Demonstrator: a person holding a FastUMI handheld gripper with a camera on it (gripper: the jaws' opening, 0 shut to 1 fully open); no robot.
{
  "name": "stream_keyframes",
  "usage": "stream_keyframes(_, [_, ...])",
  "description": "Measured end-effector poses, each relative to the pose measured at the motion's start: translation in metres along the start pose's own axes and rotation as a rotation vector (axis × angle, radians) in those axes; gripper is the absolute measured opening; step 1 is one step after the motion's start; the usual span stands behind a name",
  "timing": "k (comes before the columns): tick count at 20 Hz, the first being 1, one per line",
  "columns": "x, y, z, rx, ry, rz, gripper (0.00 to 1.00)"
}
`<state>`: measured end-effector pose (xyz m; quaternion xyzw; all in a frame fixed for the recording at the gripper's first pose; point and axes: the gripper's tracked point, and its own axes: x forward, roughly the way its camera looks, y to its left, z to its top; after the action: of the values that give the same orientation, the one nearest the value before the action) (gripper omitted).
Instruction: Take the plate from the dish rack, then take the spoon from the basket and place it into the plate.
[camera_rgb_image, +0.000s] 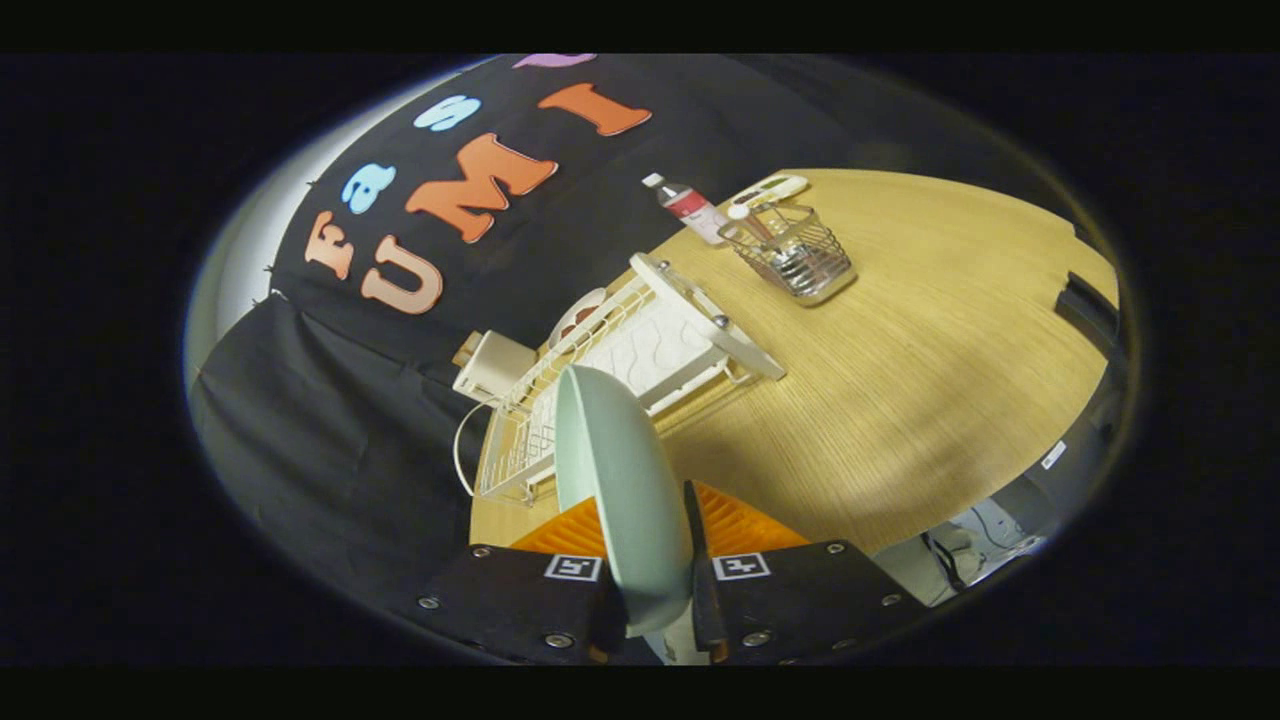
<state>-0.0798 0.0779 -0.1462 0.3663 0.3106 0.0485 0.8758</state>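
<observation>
A pale green plate (620, 480) stands on edge between my fingers, lifted above the table, and my gripper (648, 555) is shut on its rim. Just beyond the plate lies the white wire dish rack (640, 360) on the wooden table (920, 360). Farther off stands a wire basket (795, 255) with utensils in it; a spoon handle (752, 222) sticks up from it. The view is tilted, so the table slopes.
A plastic bottle (690, 208) with a red label stands behind the basket, next to a white flat object (770, 188). A white box-like device (492, 365) with a cable sits left of the rack. A dark chair back (1090, 305) is at the table's far side.
</observation>
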Motion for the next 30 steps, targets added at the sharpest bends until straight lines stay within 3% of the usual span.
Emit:
stream_keyframes(7, [0.028,-0.017,-0.024,0.108,0.042,0.023,0.27])
stream_keyframes(13, [0.043,-0.034,-0.043,0.146,0.094,-0.02,0.29])
stream_keyframes(17, [0.036,-0.042,-0.026,0.055,0.064,-0.058,0.43])
stream_keyframes(22, [0.024,-0.062,0.008,-0.073,-0.017,-0.153,0.73])
stream_keyframes(27, [0.009,-0.074,0.055,-0.225,-0.134,-0.244,0.96])
stream_keyframes(30, [-0.003,-0.071,0.091,-0.33,-0.236,-0.277,0.99])
